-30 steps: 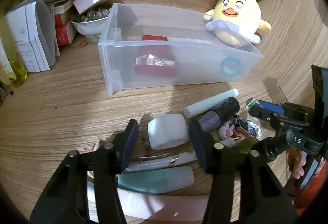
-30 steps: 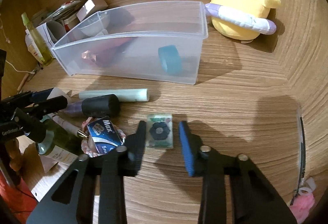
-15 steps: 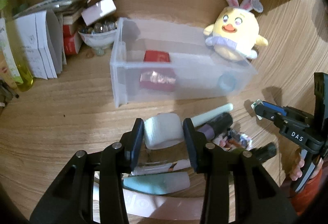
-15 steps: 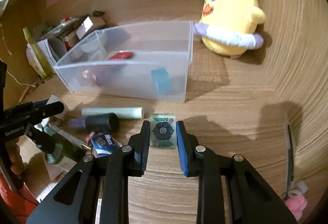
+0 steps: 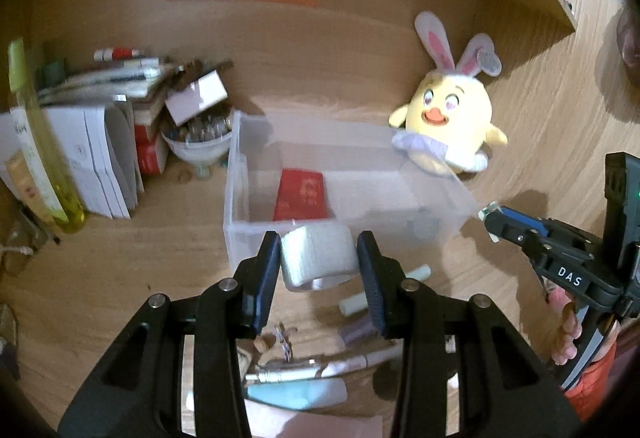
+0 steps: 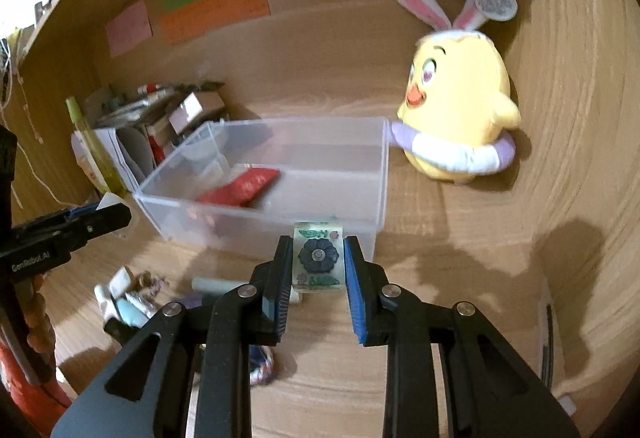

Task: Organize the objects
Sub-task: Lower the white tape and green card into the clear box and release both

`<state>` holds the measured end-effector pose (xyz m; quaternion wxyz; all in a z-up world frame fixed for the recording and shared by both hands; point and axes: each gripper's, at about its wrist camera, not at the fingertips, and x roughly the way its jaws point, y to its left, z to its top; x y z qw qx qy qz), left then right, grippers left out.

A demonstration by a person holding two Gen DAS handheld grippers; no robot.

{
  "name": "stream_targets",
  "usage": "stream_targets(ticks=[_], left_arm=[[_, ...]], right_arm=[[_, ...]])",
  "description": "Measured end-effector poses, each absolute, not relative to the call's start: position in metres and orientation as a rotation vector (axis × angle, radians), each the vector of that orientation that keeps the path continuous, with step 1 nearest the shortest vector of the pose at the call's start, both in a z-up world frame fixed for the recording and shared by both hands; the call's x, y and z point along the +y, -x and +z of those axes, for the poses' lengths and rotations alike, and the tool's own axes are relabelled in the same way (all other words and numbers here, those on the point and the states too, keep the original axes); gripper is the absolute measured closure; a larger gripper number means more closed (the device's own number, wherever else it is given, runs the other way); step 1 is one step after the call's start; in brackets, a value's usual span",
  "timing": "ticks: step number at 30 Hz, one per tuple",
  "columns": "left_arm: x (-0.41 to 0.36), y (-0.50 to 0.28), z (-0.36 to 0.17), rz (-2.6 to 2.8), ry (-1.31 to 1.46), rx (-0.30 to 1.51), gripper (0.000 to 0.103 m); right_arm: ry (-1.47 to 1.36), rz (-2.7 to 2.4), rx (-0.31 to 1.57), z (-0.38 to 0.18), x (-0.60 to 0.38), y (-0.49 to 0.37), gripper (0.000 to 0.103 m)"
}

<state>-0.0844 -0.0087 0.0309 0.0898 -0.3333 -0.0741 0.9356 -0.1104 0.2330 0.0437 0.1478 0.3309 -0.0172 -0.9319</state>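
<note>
Both held items [image 5: 318, 257] lifted off desk [image 6: 460, 278]

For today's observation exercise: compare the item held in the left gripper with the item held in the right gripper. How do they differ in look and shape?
The white roll in the left gripper is plain, rounded and looks soft; the small packet in the right gripper is flat, clear-wrapped and printed with green marks around a dark flower. The white roll spreads its jaws wider than the small packet does. Both are clamped between pads, lifted off the wooden desk, in front of the clear bin.
</note>
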Motion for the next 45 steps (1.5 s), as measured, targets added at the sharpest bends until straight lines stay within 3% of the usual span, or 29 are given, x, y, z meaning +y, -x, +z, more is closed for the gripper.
stream_targets(ticks=[22, 45], left_arm=[[-0.005, 0.133, 0.073, 2.877, 0.908, -0.175, 0.064], [0.022, 0.197, 0.032, 2.813, 1.108, -0.099, 0.064]], right_arm=[[-0.816, -2.668, -0.053, 0.083, 0.215, 0.159, 0.08], [-0.988, -2.598, -0.027, 0.04, 0.203, 0.214, 0.08]])
